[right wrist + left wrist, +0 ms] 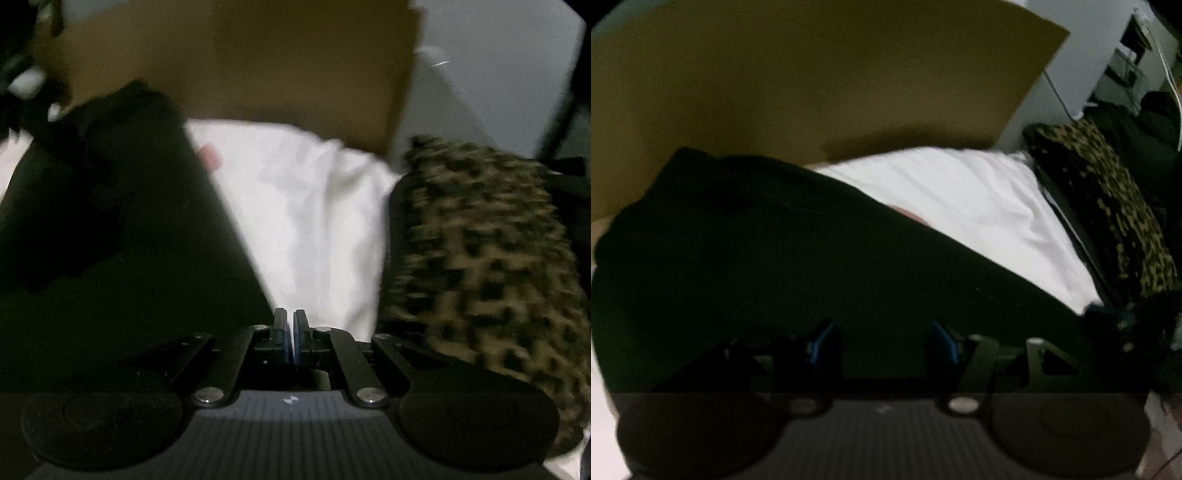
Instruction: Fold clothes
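Pretty blurry shots, but here's what was there. The left hand-held gripper (882, 345) had its jaws spread wide with nothing visibly pinched, sitting right over a dark garment (768, 258) that filled the space just ahead of it and off to its left. The right hand-held gripper (291, 334) had its jaws nearly together with only a thin slit between them; I couldn't make out any cloth caught in there. The same dark garment (122, 240) lay ahead and left of it, white bedding (314, 221) ran straight ahead, and a leopard-print fabric (480, 258) was bunched to its right. From the left side, that leopard-print piece (1108, 206) was farther ahead to the right, past the white bedding (960, 199). Beyond everything stood a brown cardboard panel (812, 81), upright behind the bedding.
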A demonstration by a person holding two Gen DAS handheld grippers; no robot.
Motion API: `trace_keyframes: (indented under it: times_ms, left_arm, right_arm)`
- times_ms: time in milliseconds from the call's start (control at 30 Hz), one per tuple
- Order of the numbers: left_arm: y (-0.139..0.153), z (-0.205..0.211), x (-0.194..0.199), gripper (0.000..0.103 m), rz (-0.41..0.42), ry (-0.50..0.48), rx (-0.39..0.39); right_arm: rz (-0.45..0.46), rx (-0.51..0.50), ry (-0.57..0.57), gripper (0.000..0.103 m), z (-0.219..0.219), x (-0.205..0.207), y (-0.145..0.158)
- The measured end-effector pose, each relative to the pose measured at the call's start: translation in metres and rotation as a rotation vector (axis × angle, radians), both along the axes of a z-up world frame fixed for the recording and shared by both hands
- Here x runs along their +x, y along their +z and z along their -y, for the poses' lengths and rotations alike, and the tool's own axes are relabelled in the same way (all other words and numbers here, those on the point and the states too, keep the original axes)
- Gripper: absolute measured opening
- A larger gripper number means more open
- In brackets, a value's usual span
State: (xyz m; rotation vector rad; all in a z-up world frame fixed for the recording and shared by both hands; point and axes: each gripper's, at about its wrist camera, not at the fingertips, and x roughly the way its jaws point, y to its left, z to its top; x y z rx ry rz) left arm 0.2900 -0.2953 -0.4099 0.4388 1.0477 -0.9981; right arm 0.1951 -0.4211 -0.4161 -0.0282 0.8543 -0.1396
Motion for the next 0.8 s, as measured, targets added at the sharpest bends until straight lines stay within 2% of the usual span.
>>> trace_keyframes:
  times_ms: [100,267,467,533,800]
  left_arm:
    - [-0.001,0.002,-0.009,0.060,-0.010,-0.003,-0.008]
    - [-0.002,0.004,-0.021,0.060,-0.008,-0.017,-0.013]
    - [-0.007,-0.009,-0.018,0.060,0.008,-0.008,0.025]
    - [-0.008,-0.014,-0.015,0.060,0.012,0.001,0.038]
    - [-0.014,-0.034,-0.003,0.058,0.027,0.036,0.087]
  right_arm:
    - [0.006,0.011,-0.014,0.004,0.005,-0.022,0.012]
    - [-0.013,0.058,0.004,0.004,0.000,-0.048,0.015]
    - [-0.050,0.066,0.044,0.005,-0.018,-0.045,-0.001]
    - [-0.064,0.052,0.044,0.014,-0.018,-0.043,-0.007]
    - [-0.086,0.005,-0.016,0.014,-0.005,-0.057,-0.009]
